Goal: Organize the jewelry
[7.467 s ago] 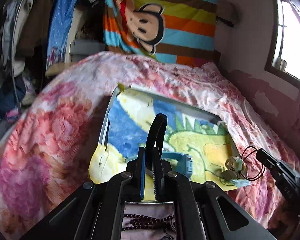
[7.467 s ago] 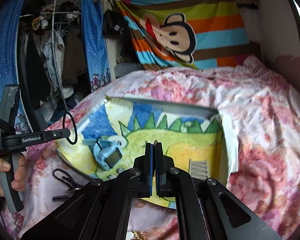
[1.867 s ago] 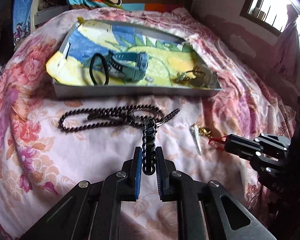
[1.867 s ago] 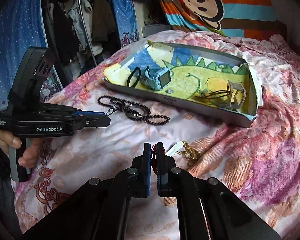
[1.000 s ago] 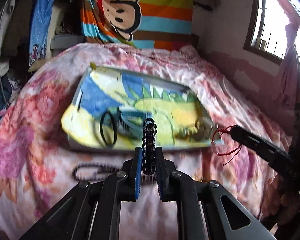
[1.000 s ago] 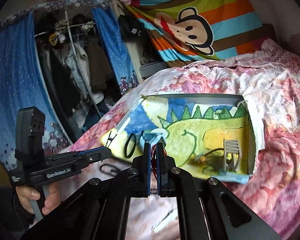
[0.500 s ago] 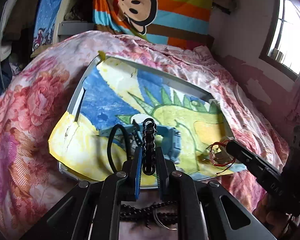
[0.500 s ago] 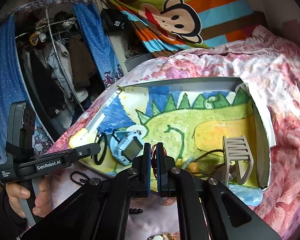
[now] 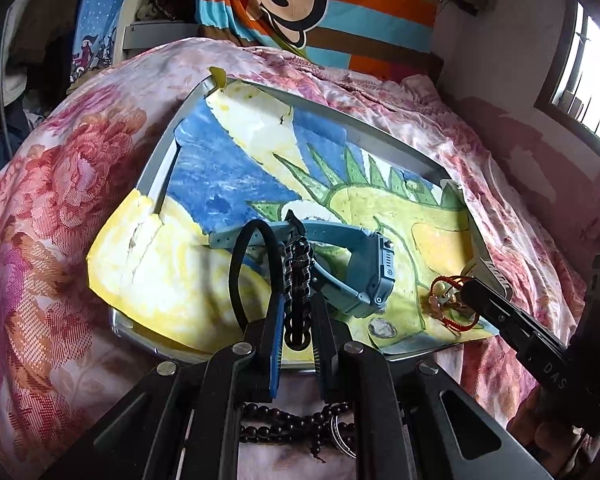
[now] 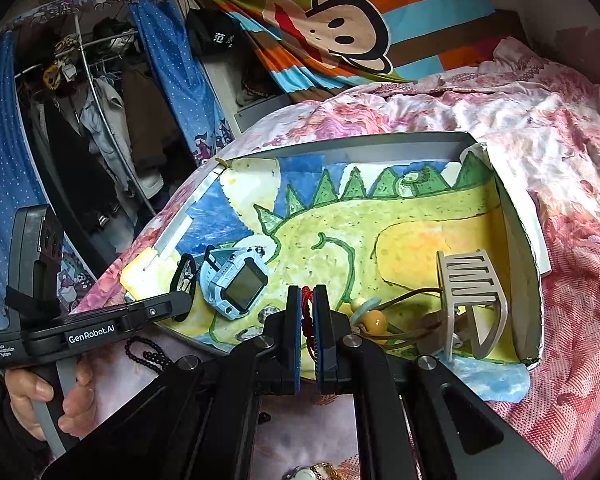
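A: Now, left gripper (image 9: 296, 312): jaws clenched on the dark chain bracelet (image 9: 297, 280), held over the near edge of the tray (image 9: 396, 152) on the bed (image 9: 56, 184).

B: Handling?

A: Limp metal links, probably a bit heavy and slippery; grip mid-length so it drapes evenly.

B: Right gripper (image 10: 307, 312)?

A: Jaws pinching the red string bracelet (image 10: 308, 300) above the tray's near edge. Light, soft cord; its beads look fragile, so hold the cord.
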Available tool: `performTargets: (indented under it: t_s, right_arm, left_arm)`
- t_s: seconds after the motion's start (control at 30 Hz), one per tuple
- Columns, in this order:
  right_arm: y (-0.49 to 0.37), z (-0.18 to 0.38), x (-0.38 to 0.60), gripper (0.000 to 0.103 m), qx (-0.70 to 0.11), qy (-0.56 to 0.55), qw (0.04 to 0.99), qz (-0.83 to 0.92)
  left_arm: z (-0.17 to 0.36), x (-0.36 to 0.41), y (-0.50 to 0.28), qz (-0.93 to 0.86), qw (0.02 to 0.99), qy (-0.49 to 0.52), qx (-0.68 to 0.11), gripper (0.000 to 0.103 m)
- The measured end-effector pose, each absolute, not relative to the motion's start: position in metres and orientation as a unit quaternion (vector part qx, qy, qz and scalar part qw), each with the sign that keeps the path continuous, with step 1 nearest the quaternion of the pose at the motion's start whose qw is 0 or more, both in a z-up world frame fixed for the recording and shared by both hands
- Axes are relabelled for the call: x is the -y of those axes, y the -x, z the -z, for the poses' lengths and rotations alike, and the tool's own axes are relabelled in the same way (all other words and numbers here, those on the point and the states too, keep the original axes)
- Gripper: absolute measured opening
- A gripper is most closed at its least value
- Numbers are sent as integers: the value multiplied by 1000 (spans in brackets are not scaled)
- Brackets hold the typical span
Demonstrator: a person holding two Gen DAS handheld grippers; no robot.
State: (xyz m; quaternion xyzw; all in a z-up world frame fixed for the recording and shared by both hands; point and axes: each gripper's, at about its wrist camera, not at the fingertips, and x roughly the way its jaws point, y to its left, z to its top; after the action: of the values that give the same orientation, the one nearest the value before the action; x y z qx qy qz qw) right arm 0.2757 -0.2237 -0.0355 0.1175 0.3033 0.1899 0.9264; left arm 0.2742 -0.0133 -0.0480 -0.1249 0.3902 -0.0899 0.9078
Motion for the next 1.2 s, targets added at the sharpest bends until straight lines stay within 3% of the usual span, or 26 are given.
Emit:
performTargets:
  t_s: [0.2, 0.3, 0.37, 0.43, 0.5, 0.77, 0.8, 0.87, 0.9, 0.93, 1.1, 1.2]
  right_arm:
    - [-271, 32, 227, 7, -297, -114, 932, -174]
    - [-267, 28, 229, 22, -290, -110, 937, -162]
    - [-263, 24, 230, 38, -281, -106, 941, -153]
    - [-258, 18, 232, 38, -272, -98, 946, -146]
    - [-253, 12, 234, 38, -263, -88, 951, -135]
    - [-214, -27, 247, 66, -214, -82, 968, -105]
    - [-210, -31, 248, 69, -210, -83, 968, -106]
    - [-198, -40, 250, 78, -202, -87, 969, -109]
    - [-193, -43, 251, 79, -200, -87, 970, -111]
    - [-188, -47, 251, 81, -198, -85, 970, -113]
    - [-153, -65, 251, 94, -172, -68, 976, -111]
    - [-132, -74, 251, 96, -152, -65, 979, -119]
  left_arm:
    - [47, 12, -274, 87, 905, 132, -394, 12]
    - [44, 11, -272, 83, 906, 134, -393, 12]
    - [43, 10, -268, 80, 907, 141, -389, 14]
    - [41, 10, -265, 81, 907, 143, -387, 23]
    - [39, 11, -261, 81, 910, 141, -382, 25]
    - [19, 7, -237, 78, 921, 132, -357, 26]
    - [15, 7, -233, 77, 924, 129, -352, 28]
    - [6, 6, -224, 76, 931, 128, -334, 47]
    - [2, 4, -218, 75, 934, 134, -323, 67]
    - [-4, 1, -210, 72, 940, 144, -301, 78]
    - [-25, -4, -185, 72, 951, 150, -260, 81]
    - [-32, -6, -166, 72, 958, 149, -234, 97]
